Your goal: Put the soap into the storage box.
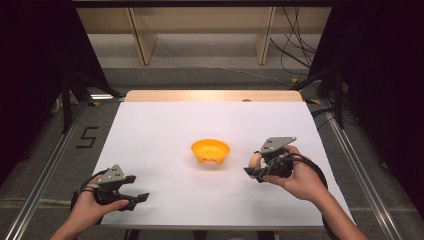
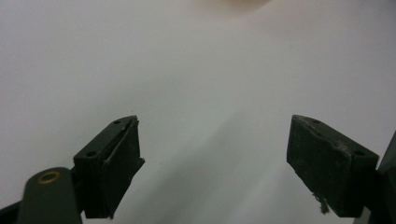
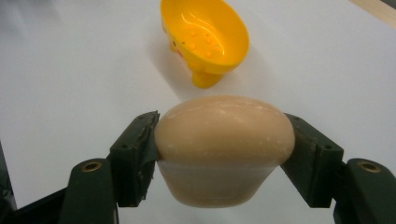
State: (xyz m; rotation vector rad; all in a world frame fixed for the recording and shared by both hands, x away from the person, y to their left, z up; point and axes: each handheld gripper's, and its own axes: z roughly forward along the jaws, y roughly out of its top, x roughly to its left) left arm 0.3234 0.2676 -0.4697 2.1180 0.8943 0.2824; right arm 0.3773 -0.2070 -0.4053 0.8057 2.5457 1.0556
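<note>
My right tool (image 3: 224,135) is clamped on a smooth, rounded, tan bar of soap (image 3: 224,144), one black jaw pressed against each side of it. In the high view, this right tool (image 1: 256,167) holds the soap (image 1: 254,160) above the white surface (image 1: 165,135), at the right side and just to the right of a yellow plastic dish with small raised studs inside (image 1: 210,152). The dish stands near the middle of the surface, apart from the soap. My left tool (image 2: 212,154) rests at the near left of the surface with its jaws spread wide and nothing between them. It is well apart from the dish.
</note>
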